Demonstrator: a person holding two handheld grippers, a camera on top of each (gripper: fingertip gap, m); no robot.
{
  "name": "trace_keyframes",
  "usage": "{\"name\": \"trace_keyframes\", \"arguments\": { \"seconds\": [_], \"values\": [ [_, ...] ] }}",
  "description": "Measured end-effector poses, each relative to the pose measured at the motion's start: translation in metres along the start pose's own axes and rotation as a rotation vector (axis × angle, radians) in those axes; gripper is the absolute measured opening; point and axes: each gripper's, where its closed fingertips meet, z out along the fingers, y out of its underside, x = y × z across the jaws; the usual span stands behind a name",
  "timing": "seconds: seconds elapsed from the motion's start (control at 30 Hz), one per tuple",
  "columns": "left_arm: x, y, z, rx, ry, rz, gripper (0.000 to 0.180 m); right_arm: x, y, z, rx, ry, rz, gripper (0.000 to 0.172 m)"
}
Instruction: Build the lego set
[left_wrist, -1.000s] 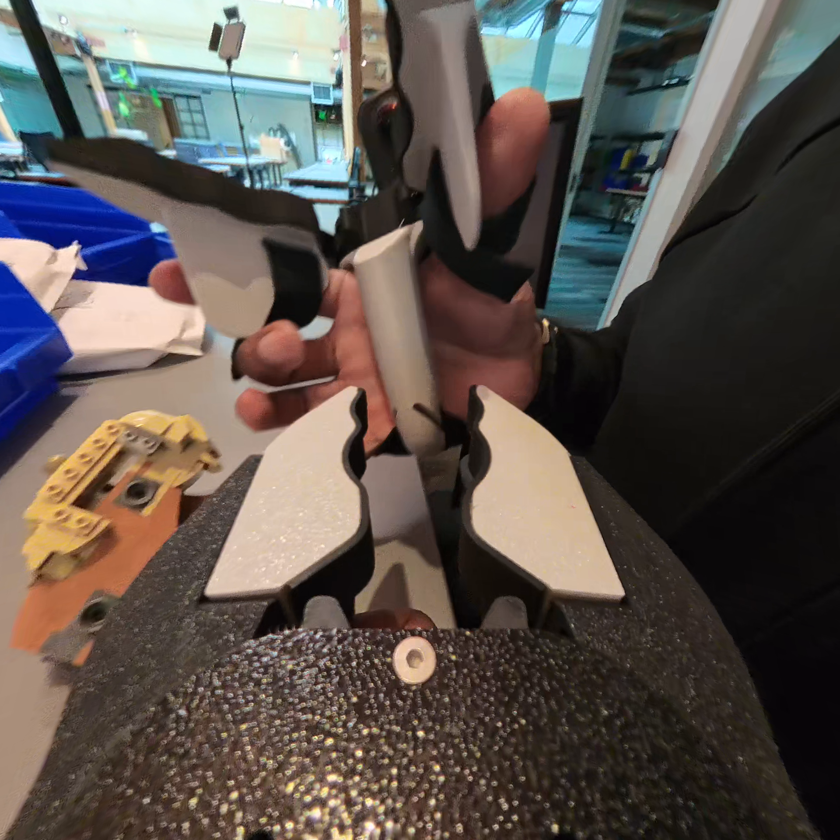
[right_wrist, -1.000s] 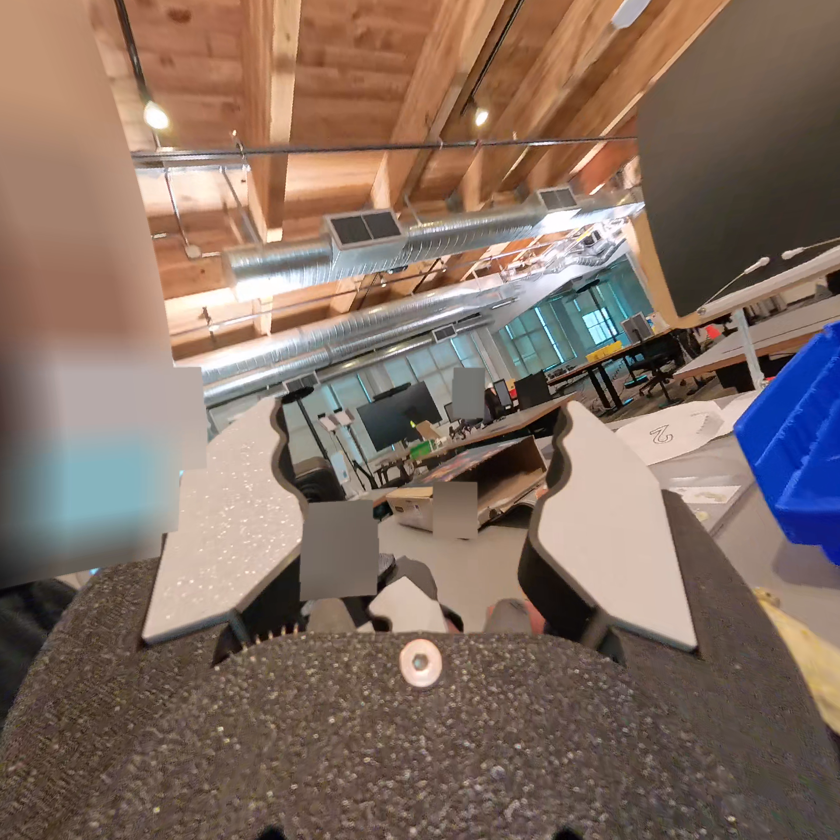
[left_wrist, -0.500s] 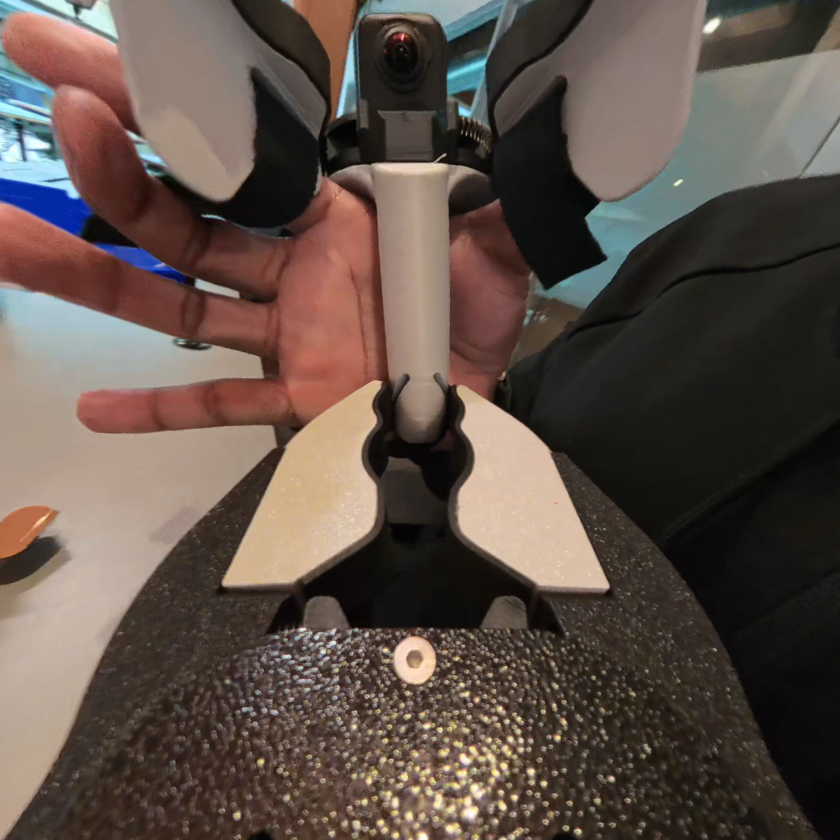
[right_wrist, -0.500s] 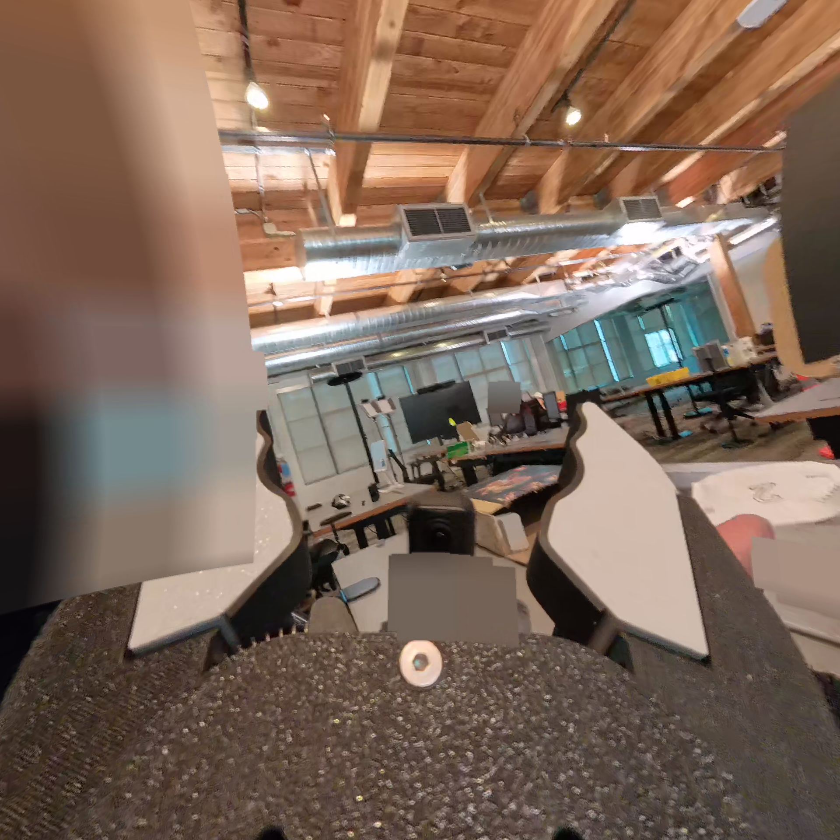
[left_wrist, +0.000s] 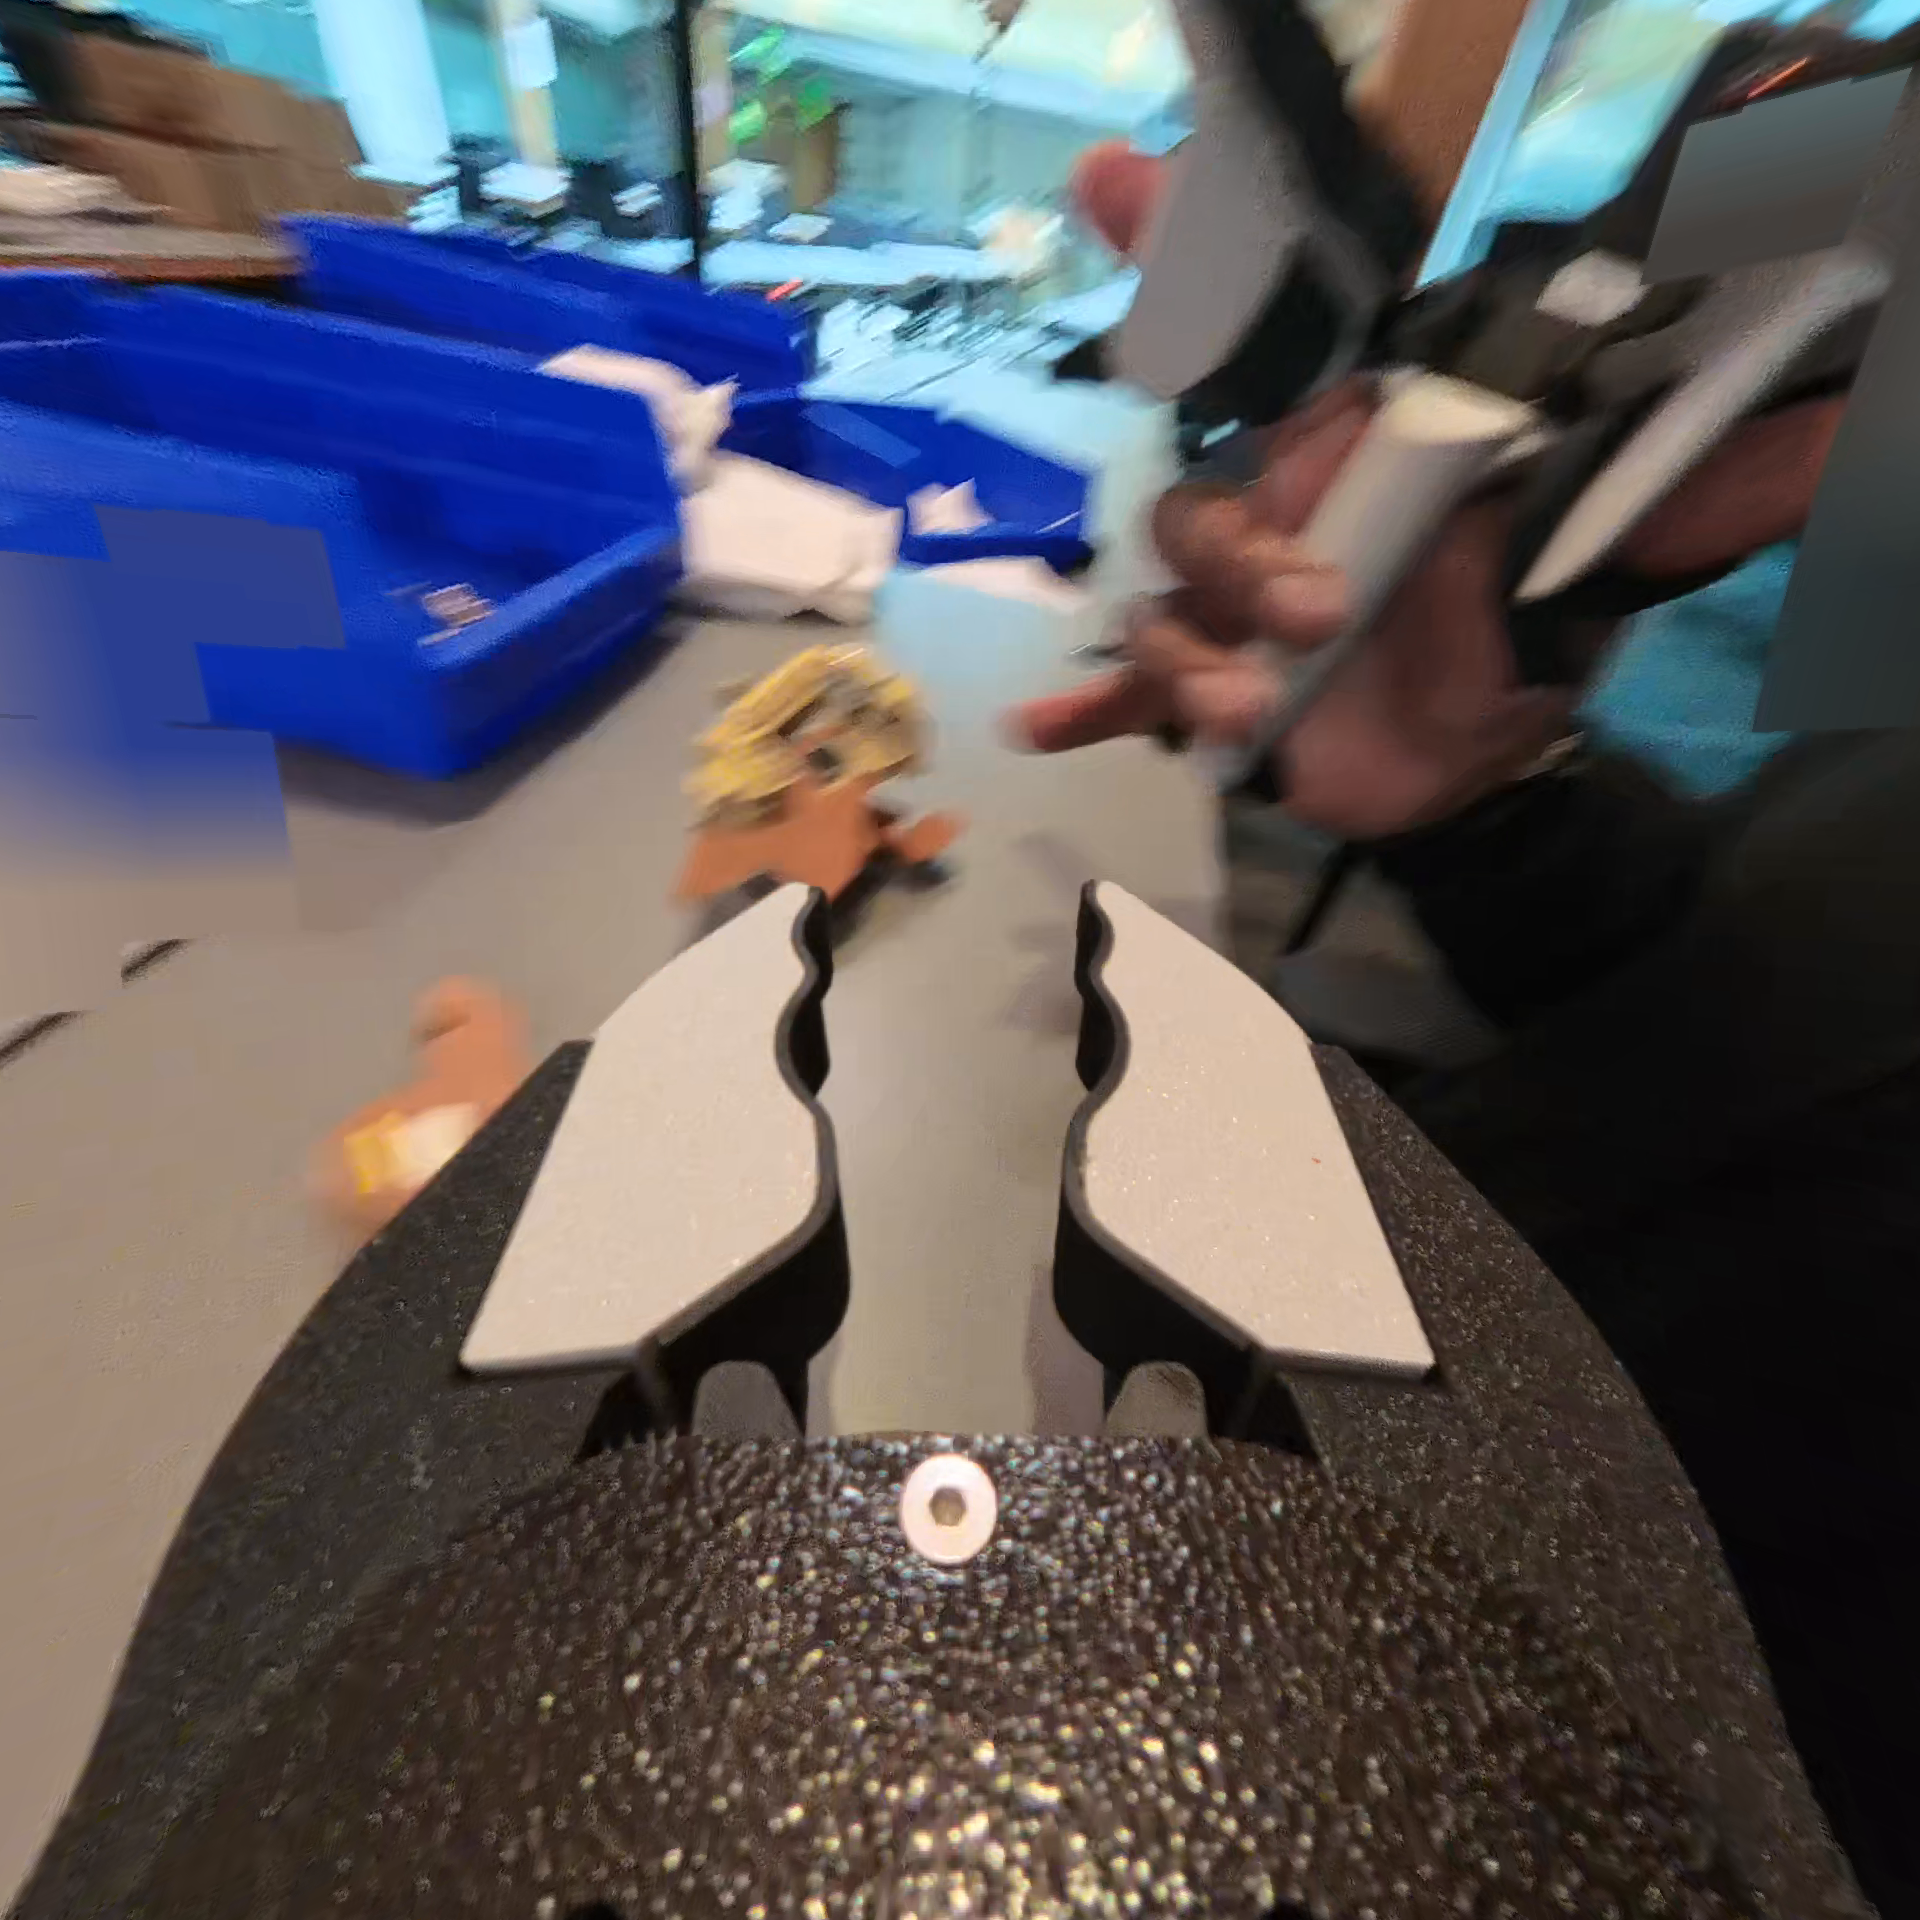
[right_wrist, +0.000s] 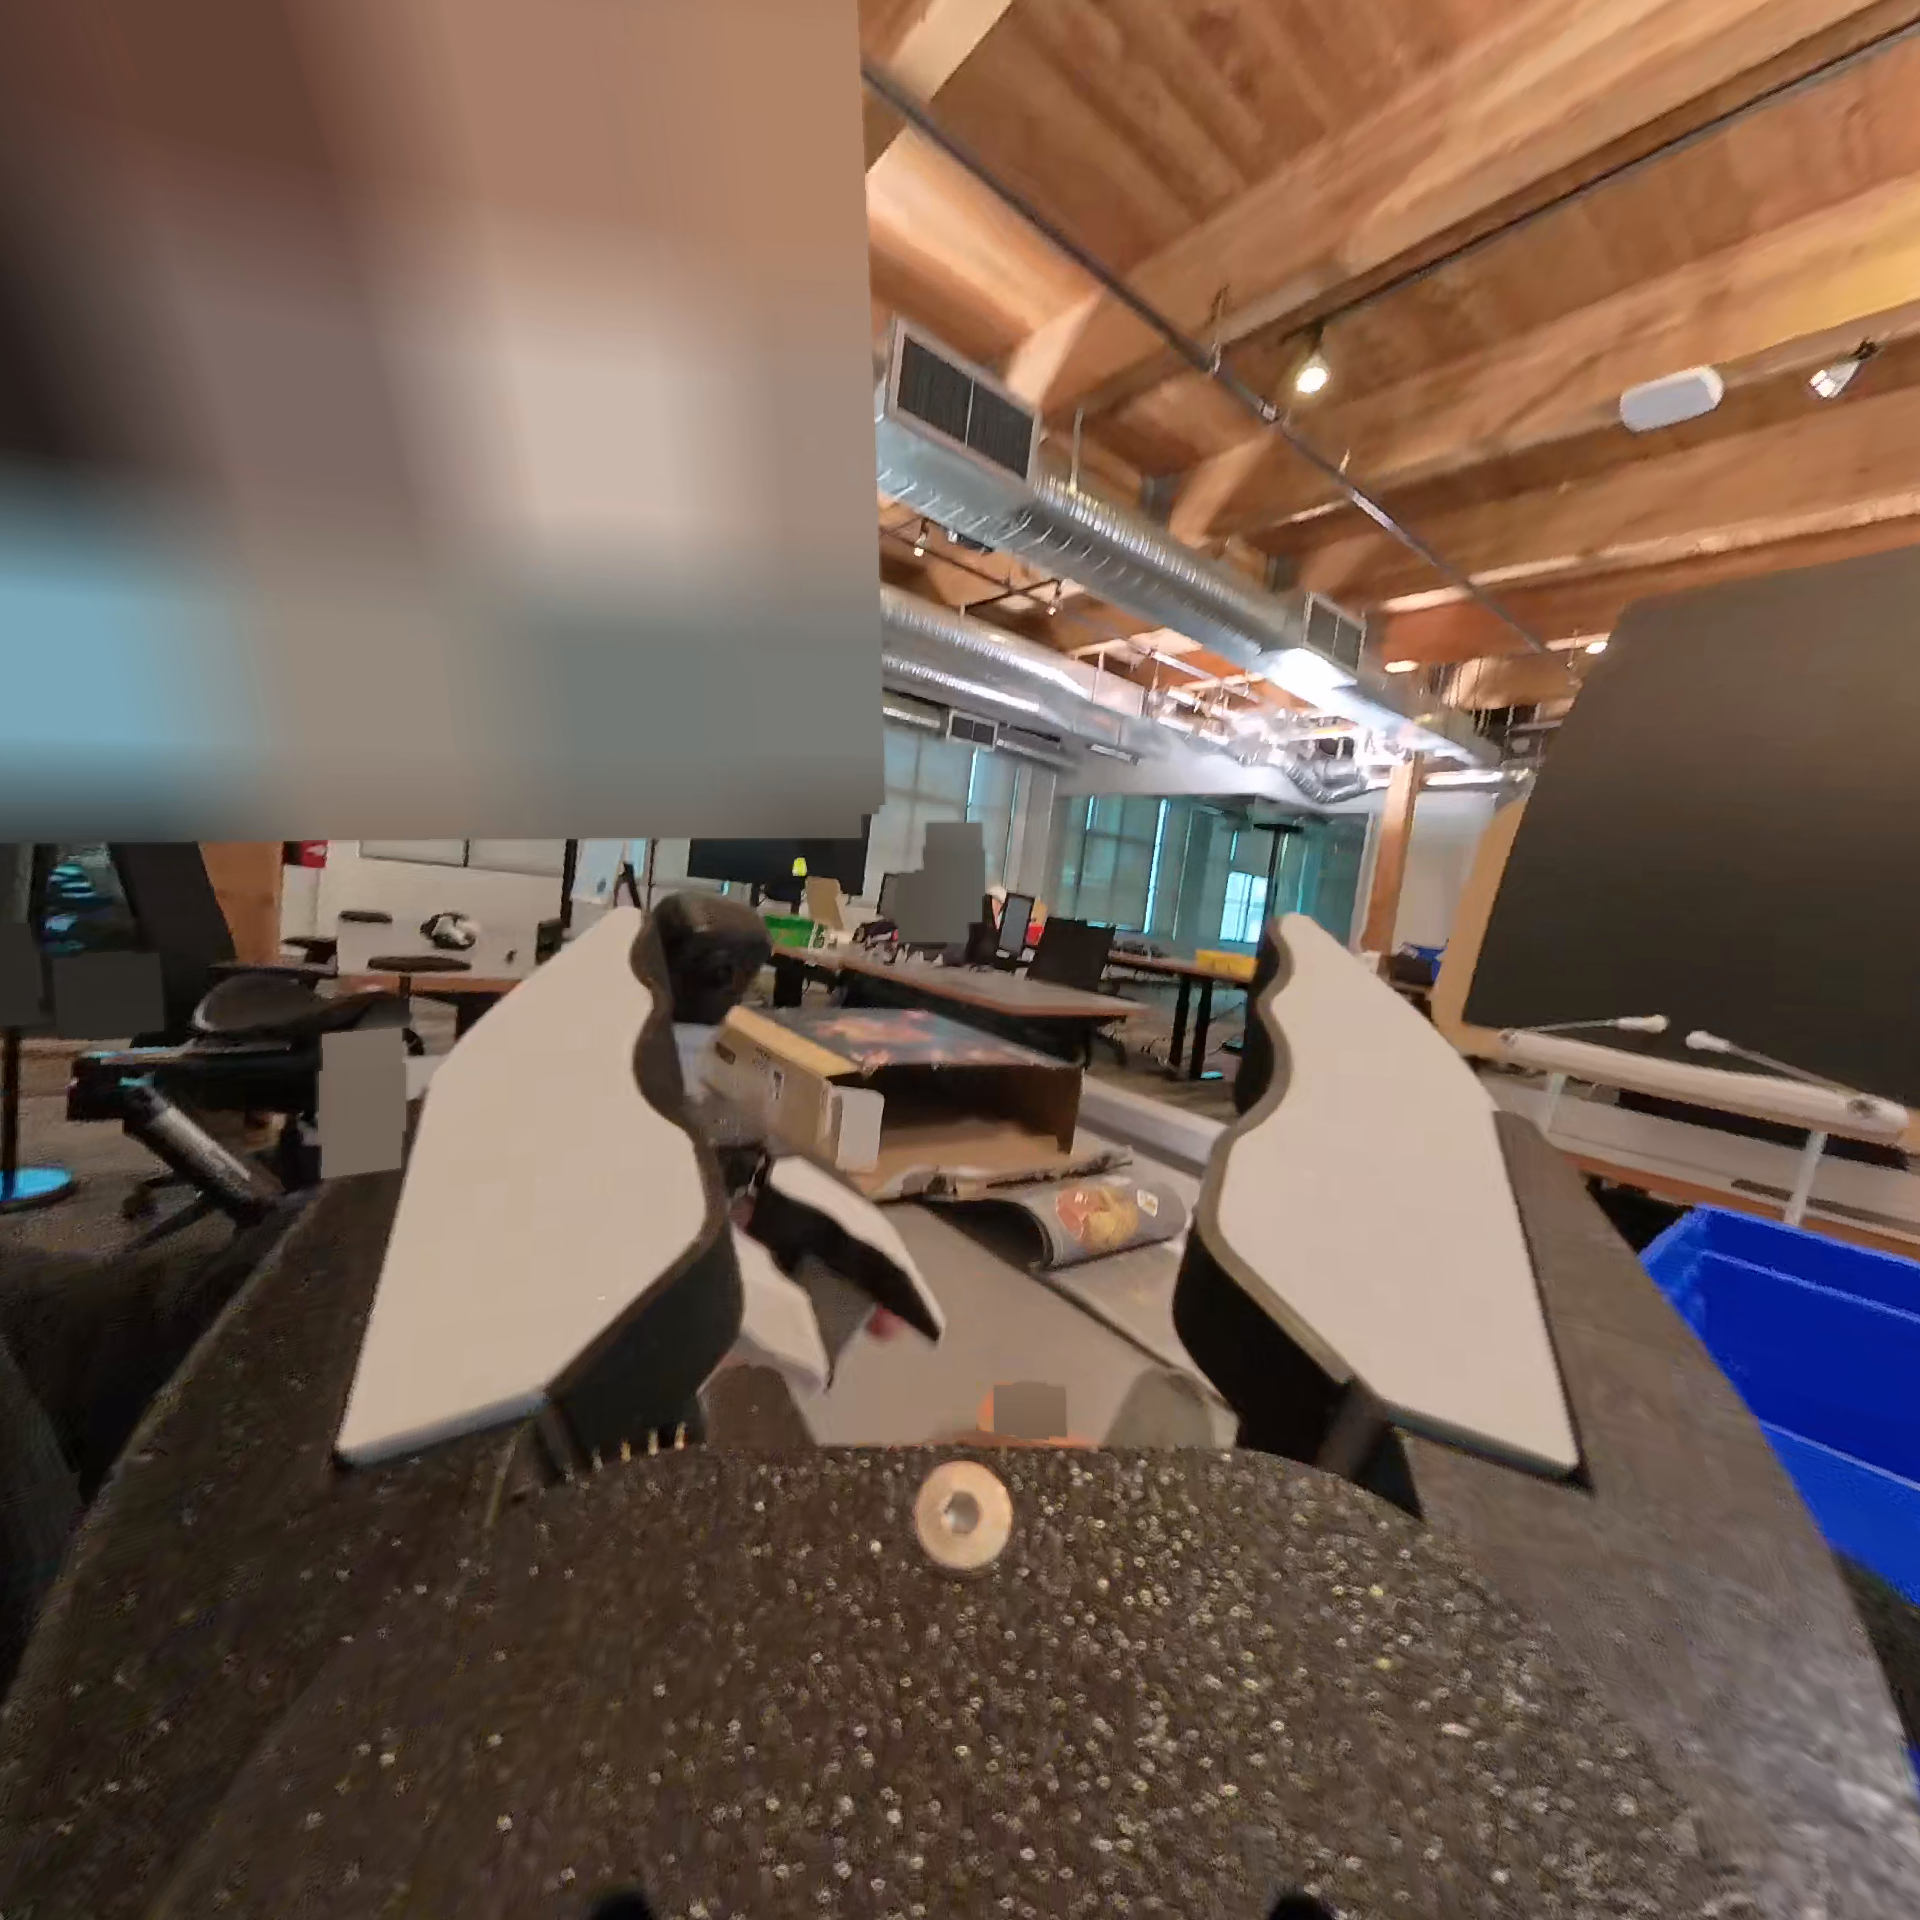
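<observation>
In the blurred left wrist view my left gripper is open and empty, low over the grey table. A partly built yellow and orange lego model lies on the table just beyond its fingertips. A smaller orange and yellow lego piece lies to the left. A hand at the upper right holds the other gripper by its grey handle. In the right wrist view my right gripper is wide open and empty, raised and pointing across the room. The left gripper's fingers show below it.
Blue bins and white paper bags stand at the back left of the table. A blue bin is at the right in the right wrist view. An open cardboard box and a booklet lie farther off. A dark sleeve is at the right. Left tips to right tips: about 15 cm.
My left gripper closed on the right gripper's grey handle half a second ago, then let go, opened and swung down toward the table and the lego model. The right gripper stayed open and tilted downward.
</observation>
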Motion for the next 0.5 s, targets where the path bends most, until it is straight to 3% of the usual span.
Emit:
{"name": "trace_keyframes", "arguments": {
  "seconds": [0.1,0.17,0.3,0.5],
  "values": [
    [-0.059,0.027,-0.032,-0.205,-0.225,0.095,0.046,0.007,0.027,0.009,-0.077,0.003,0.032,0.087],
    [-0.086,0.046,-0.042,-0.353,-0.283,0.126,0.047,0.011,0.048,0.018,-0.158,-0.001,0.026,0.078],
    [-0.105,0.06,-0.03,-0.484,-0.25,0.098,0.049,0.018,0.084,0.03,-0.332,0.006,-0.064,0.075],
    [-0.114,0.069,-0.007,-0.61,-0.232,0.227,0.053,0.024,0.111,0.026,-0.468,-0.02,-0.082,0.075]
  ]
}}
